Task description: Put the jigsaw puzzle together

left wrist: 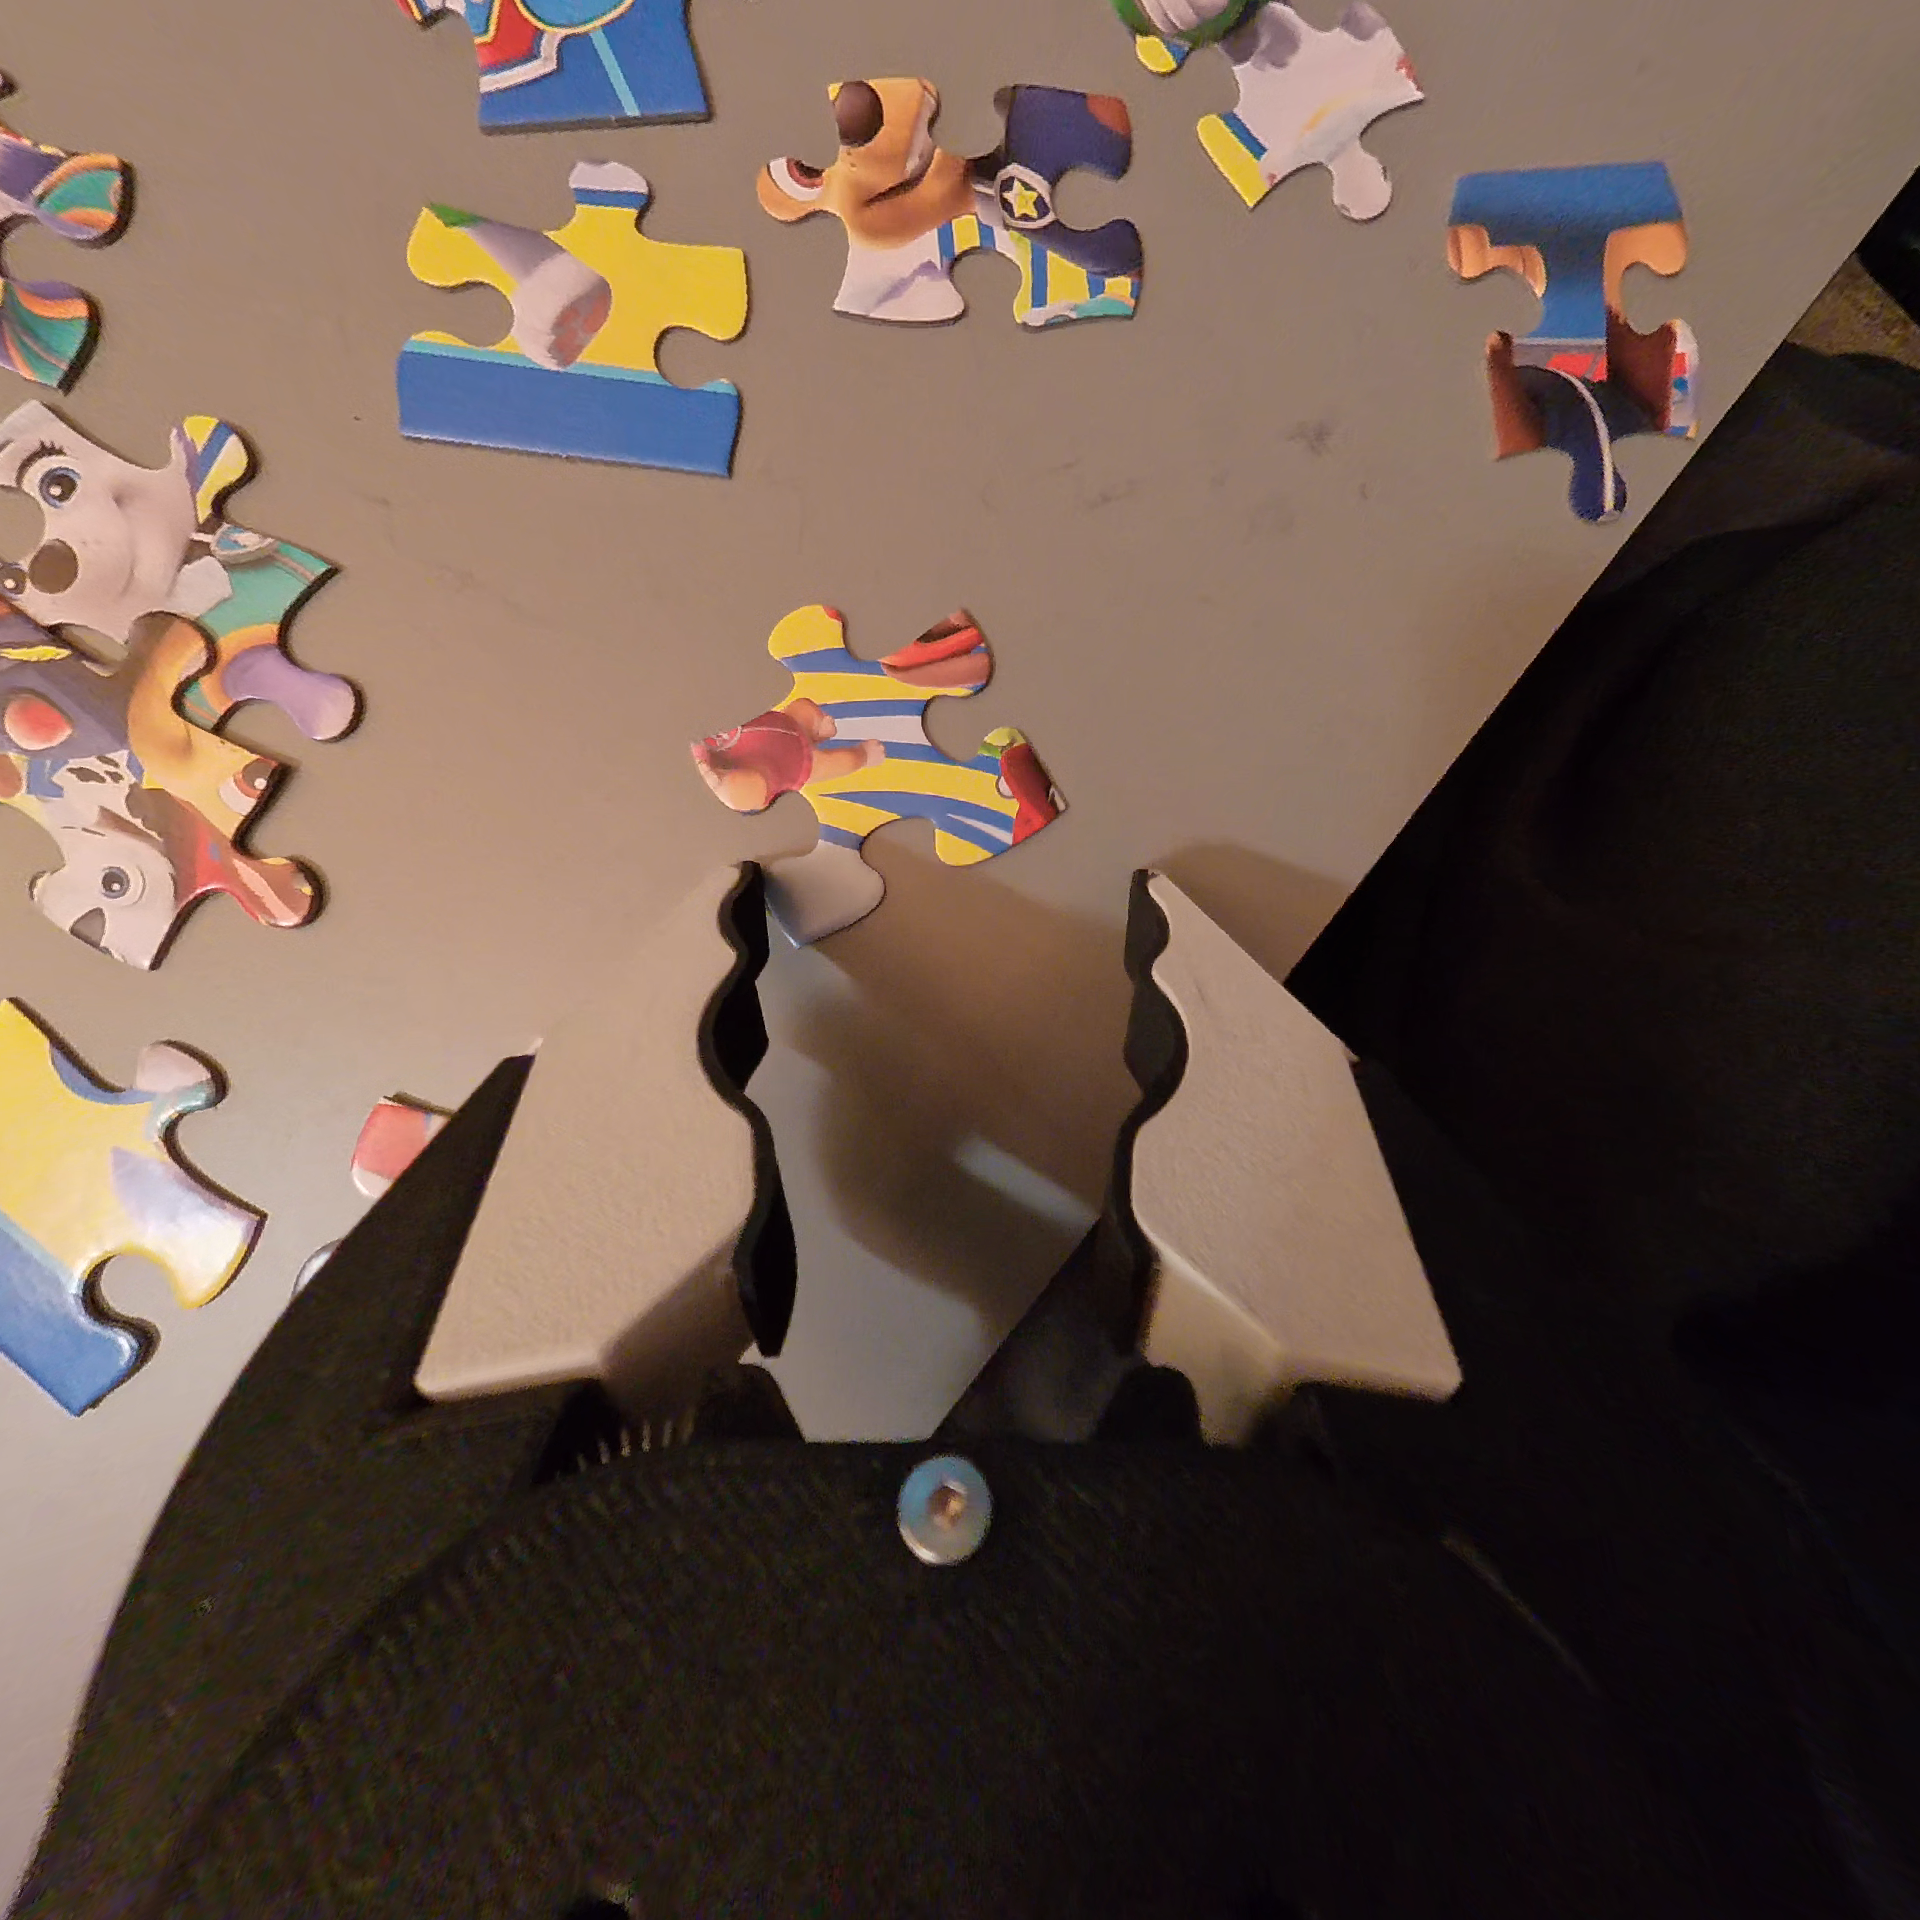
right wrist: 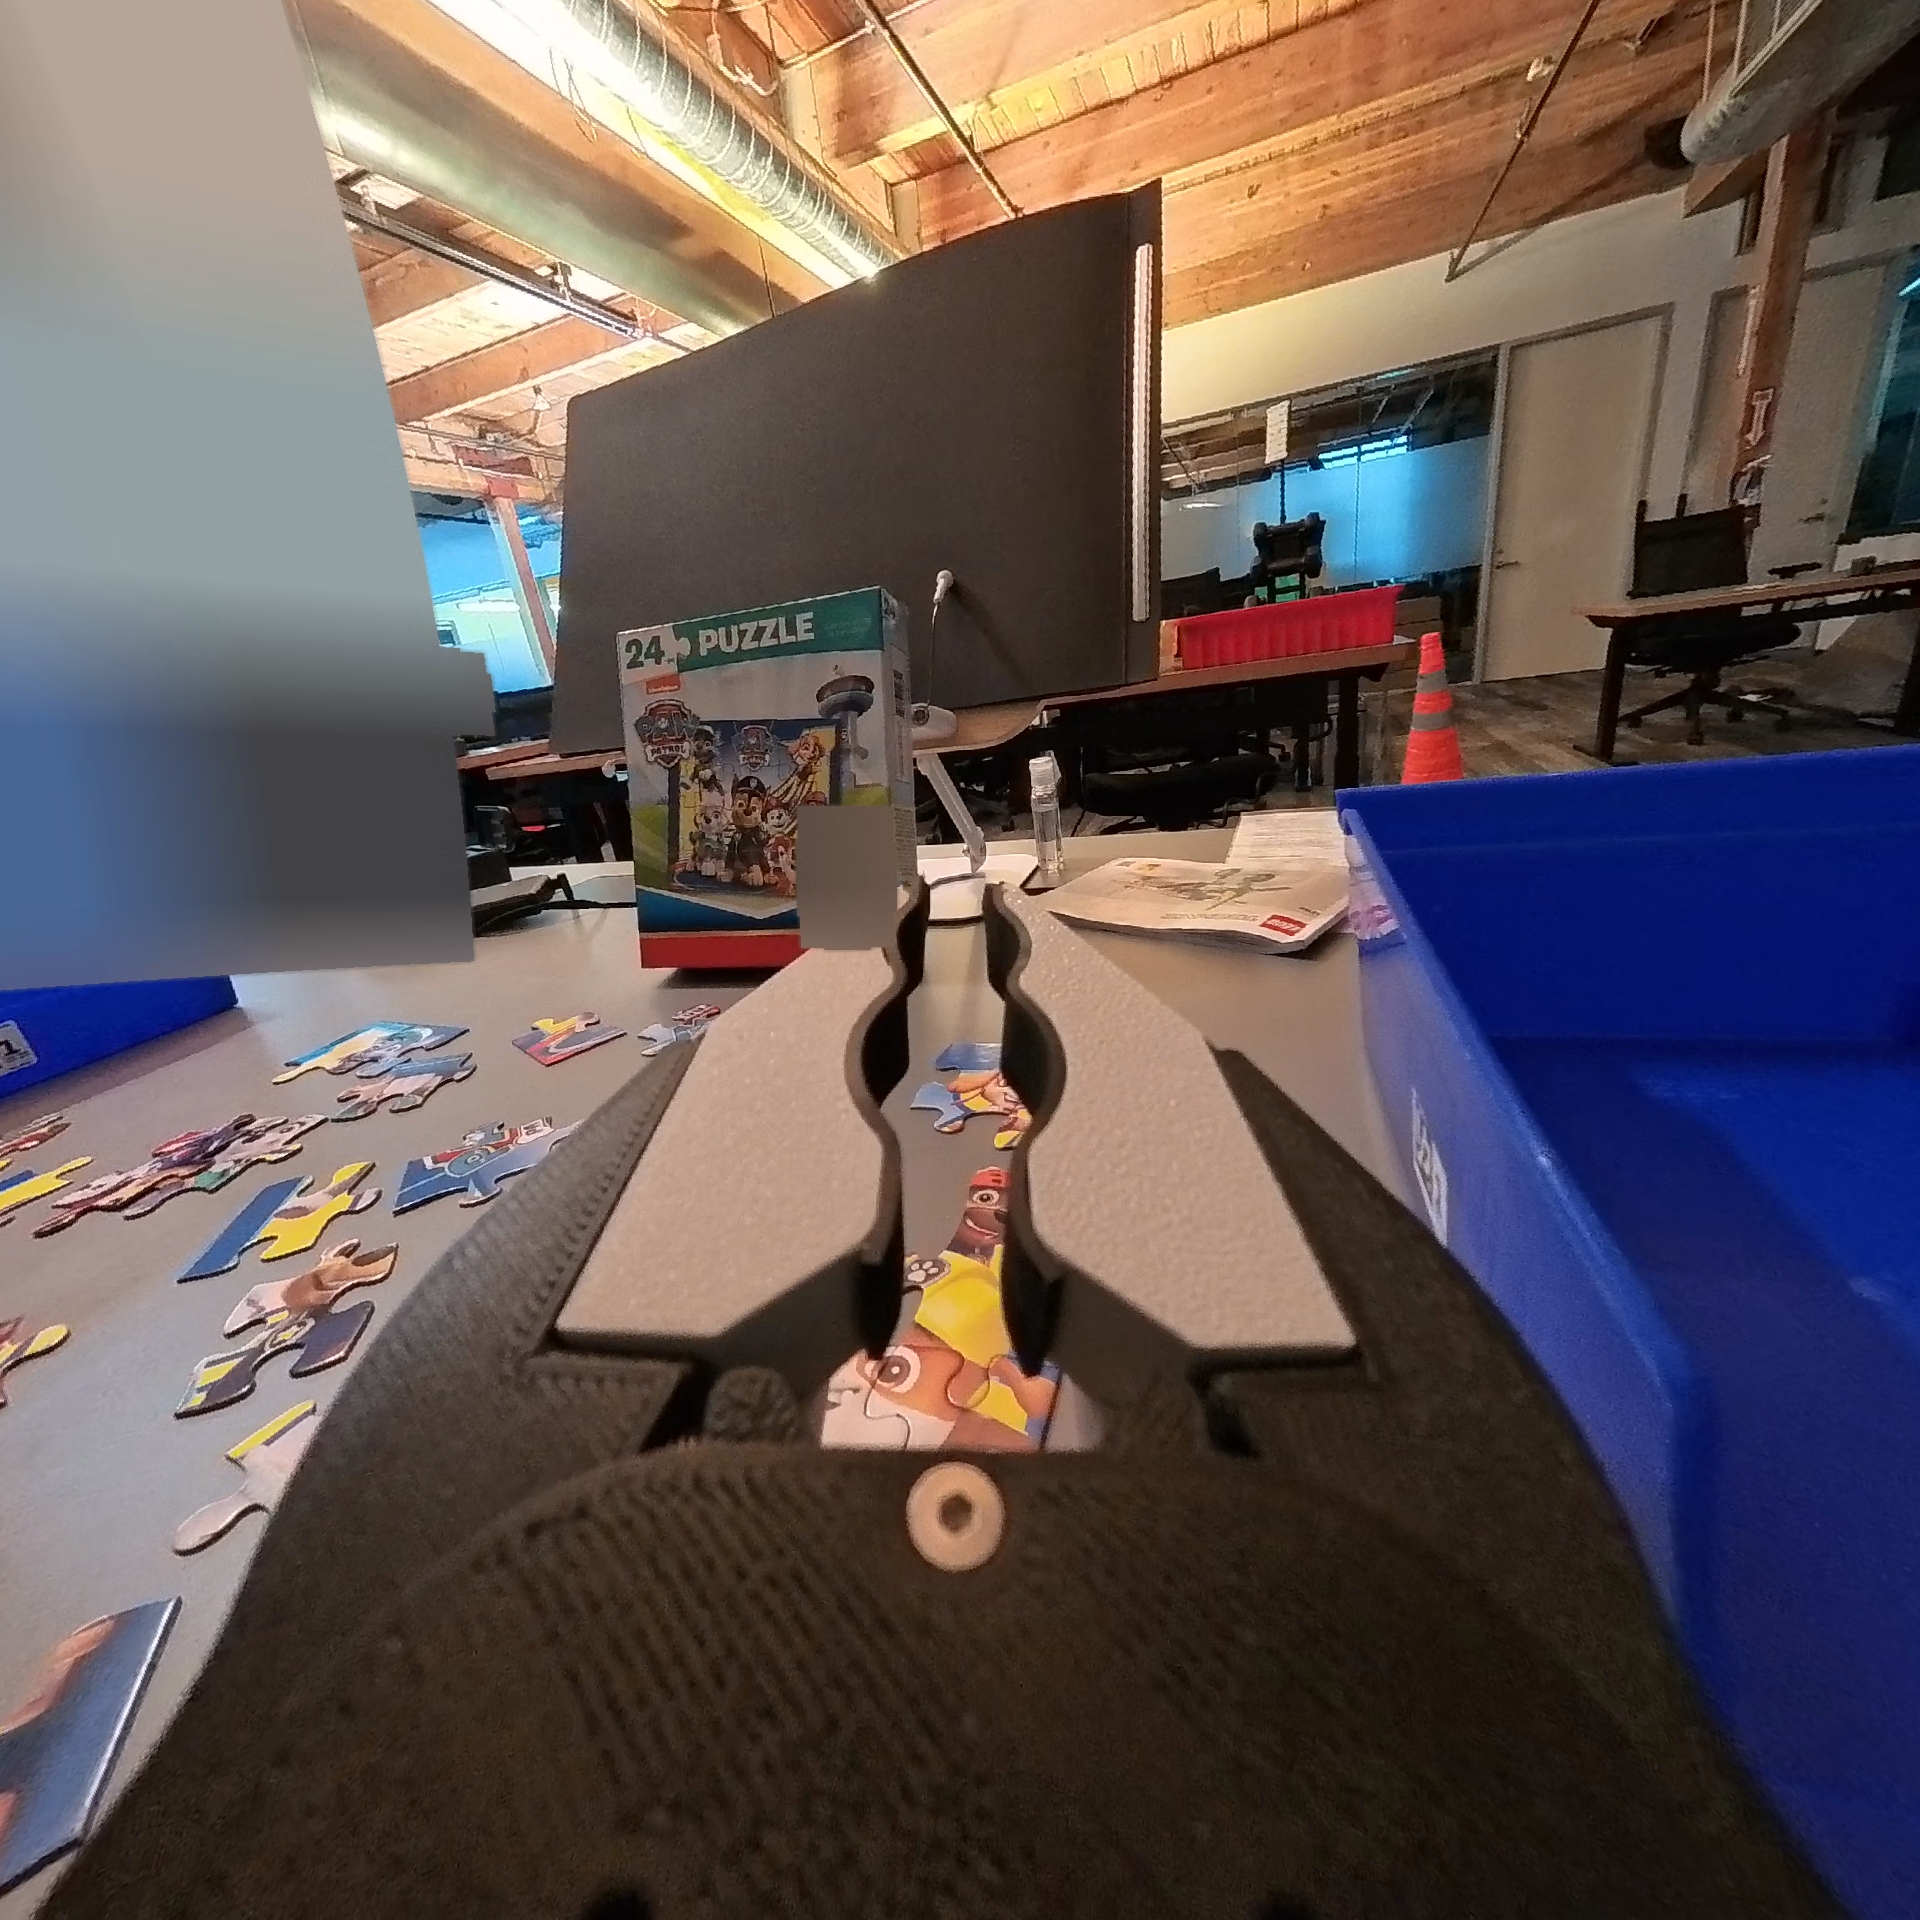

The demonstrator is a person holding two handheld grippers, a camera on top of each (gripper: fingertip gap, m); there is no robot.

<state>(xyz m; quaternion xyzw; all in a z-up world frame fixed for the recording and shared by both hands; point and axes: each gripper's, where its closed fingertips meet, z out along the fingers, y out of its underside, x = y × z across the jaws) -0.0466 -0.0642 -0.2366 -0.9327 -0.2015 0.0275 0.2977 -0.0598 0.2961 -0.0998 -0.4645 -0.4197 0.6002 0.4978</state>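
Left wrist view: approx. a dozen loose cardboard puzzle pieces lie on the grey counter [left wrist: 1143, 540], plus one joined cluster [left wrist: 135, 717] at the left edge. The left gripper [left wrist: 945, 883] angles down over the counter near its right edge, jaws spread wide w/ nothing between them. Its left fingertip [left wrist: 743, 883] sits right at the white tab of a yellow-and-blue striped piece [left wrist: 883, 748]; can't tell if it touches. The right fingertip is well apart from that piece. Fingers are pale grey, matte, w/ wavy black pads; body is black ribbed plastic w/ one silver screw.

Right wrist view: the right gripper [right wrist: 954, 899] is held low and near level over the counter, jaws nearly closed w/ a thin gap, nothing gripped. Beneath it lie joined puzzle pieces [right wrist: 966, 1351], partly hidden. One upright puzzle box [right wrist: 764, 779] stands beyond the fingertips, one folded booklet [right wrist: 1195, 904] to its right, one small clear bottle [right wrist: 1047, 816] behind. One blue plastic bin [right wrist: 1662, 1039] sits just right of the gripper. More flat pieces scatter to the left, approx. ten.
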